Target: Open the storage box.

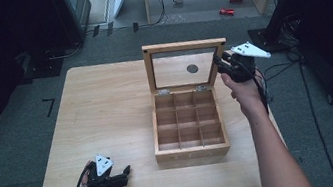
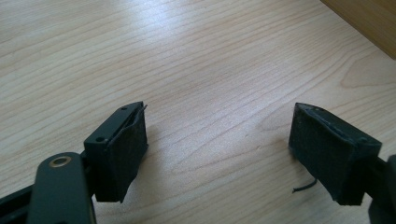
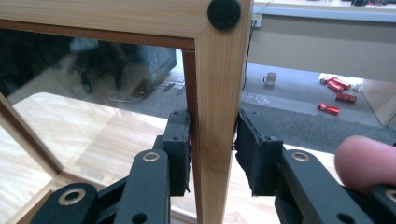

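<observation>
Two grippers worked my bench (image 1: 106,108) at this moment, and just one had a hold on anything. My right gripper (image 1: 224,63), at the far right, had its jaws clamped on the right-hand upright of the lid (image 1: 183,65) of the wooden box (image 1: 188,125), one pad on each face of the frame, as the right gripper view (image 3: 212,154) showed plainly. That lid, a wooden frame around a clear pane, stood raised nearly upright on its hinges at the box's far edge, its gripped side running up and down between the pads. Below it, the box sat right of the bench's middle, its nine compartments bare. My right forearm (image 1: 269,148) reached in long from the near edge, alongside the box's right wall, the hand wrapped round the gripper's body, which pointed leftward into the frame.

My left gripper (image 1: 117,178) lay low at the near left corner of the bench, well apart from the box, its jaws standing wide with nothing but bare wood between them in the left gripper view (image 2: 217,154). Its nose pointed rightward, toward the box's near left corner.

Whatever came next for the lid, I judged, hinged on the right hand alone: it was the one gripping, and the lid could swing only about its hinge line, toward me or away.
</observation>
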Motion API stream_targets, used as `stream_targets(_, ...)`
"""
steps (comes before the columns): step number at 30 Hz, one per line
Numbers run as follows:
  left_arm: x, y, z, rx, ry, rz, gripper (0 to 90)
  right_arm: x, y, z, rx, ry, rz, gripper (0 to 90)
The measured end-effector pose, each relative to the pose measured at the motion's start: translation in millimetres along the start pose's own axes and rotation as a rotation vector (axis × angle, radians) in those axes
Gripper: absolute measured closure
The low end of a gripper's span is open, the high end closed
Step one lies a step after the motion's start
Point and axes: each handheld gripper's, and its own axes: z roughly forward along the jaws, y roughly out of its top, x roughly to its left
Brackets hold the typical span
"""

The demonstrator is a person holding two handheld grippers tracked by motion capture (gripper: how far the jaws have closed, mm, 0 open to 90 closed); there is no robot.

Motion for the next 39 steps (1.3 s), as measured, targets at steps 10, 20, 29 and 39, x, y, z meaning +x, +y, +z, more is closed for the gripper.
stream_targets(10, -0.4, 0.0, 0.7, 0.014, -0.010, 0.011, 12.4, -8.9, 12.6, 31.0, 0.022, -0.013, 0.053, 66.7)
stream_targets(20, -0.5, -0.3, 0.7, 0.017, -0.006, 0.008, 10.0, -13.5, 18.0, 57.1, 0.044, -0.044, 0.093, 67.1)
stream_targets(29, -0.2, -0.3, 0.7, 0.018, -0.007, 0.010, 9.7, -16.0, 20.6, 73.5, 0.068, -0.065, 0.106, 67.4)
stream_targets(39, -0.2, -0.3, 0.7, 0.018, -0.007, 0.010, 9.7, -15.7, 20.8, 75.6, 0.070, -0.071, 0.110, 67.4)
